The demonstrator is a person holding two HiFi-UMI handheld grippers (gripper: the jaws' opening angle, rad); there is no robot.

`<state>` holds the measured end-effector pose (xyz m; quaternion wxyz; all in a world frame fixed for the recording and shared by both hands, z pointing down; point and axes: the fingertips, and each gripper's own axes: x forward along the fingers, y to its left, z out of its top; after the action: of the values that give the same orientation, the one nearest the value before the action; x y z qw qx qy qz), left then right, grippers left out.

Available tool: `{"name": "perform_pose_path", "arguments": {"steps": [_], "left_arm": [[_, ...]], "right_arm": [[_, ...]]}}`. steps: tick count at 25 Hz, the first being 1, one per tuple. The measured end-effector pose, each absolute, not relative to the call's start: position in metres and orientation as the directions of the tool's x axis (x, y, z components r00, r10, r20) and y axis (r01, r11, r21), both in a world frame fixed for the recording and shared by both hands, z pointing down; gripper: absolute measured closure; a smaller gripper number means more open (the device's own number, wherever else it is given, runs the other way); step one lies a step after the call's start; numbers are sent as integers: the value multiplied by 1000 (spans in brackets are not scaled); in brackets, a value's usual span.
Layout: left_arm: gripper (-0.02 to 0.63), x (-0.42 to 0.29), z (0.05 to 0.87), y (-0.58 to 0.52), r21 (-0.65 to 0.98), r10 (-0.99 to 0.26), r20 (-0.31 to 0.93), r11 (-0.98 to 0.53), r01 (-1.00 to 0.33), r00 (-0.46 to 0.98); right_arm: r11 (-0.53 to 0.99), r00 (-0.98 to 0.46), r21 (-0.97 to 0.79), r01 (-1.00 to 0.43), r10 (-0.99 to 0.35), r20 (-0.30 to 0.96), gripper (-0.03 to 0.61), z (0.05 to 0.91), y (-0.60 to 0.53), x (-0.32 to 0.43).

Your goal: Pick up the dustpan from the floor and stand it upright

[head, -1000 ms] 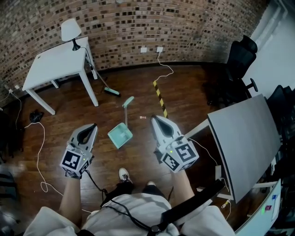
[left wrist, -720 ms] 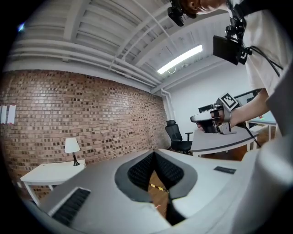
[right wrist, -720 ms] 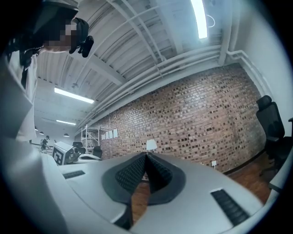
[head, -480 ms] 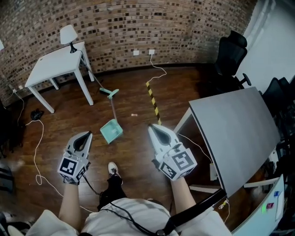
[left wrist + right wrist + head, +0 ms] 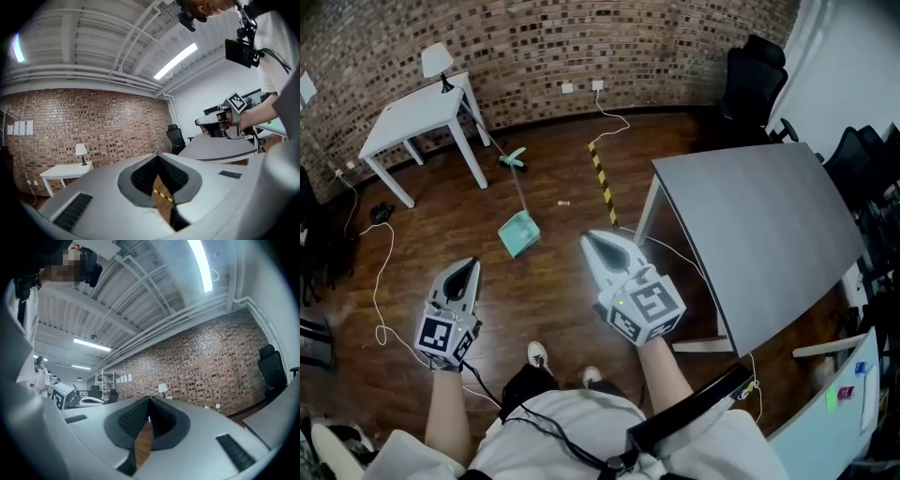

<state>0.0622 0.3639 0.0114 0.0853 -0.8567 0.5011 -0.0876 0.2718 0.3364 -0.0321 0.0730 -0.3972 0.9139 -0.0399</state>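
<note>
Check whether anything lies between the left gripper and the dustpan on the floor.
Nothing visible does. Only bare wooden floor separates the left gripper from the dustpan, which lies ahead, slightly to its right.

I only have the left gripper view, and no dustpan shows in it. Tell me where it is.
Observer: The dustpan lies on the wooden floor, ahead of the left gripper and the right gripper, touching neither.
Operator: Give me its handle's direction.
Observer: The handle points away from both grippers, toward the brick wall.
Operator: Report the right gripper's jaws.
Observer: Together, with nothing between them.
</note>
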Motion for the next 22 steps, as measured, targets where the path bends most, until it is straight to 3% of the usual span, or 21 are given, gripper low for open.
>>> {"name": "perform_pose_path", "arguments": {"steps": [22], "left_arm": [[609,58,-23,433,-211,-859,10,-502,-839,511]], "right_arm": [[664,-655,-132,-736,-748,-108,597,-55,413,249]]}}
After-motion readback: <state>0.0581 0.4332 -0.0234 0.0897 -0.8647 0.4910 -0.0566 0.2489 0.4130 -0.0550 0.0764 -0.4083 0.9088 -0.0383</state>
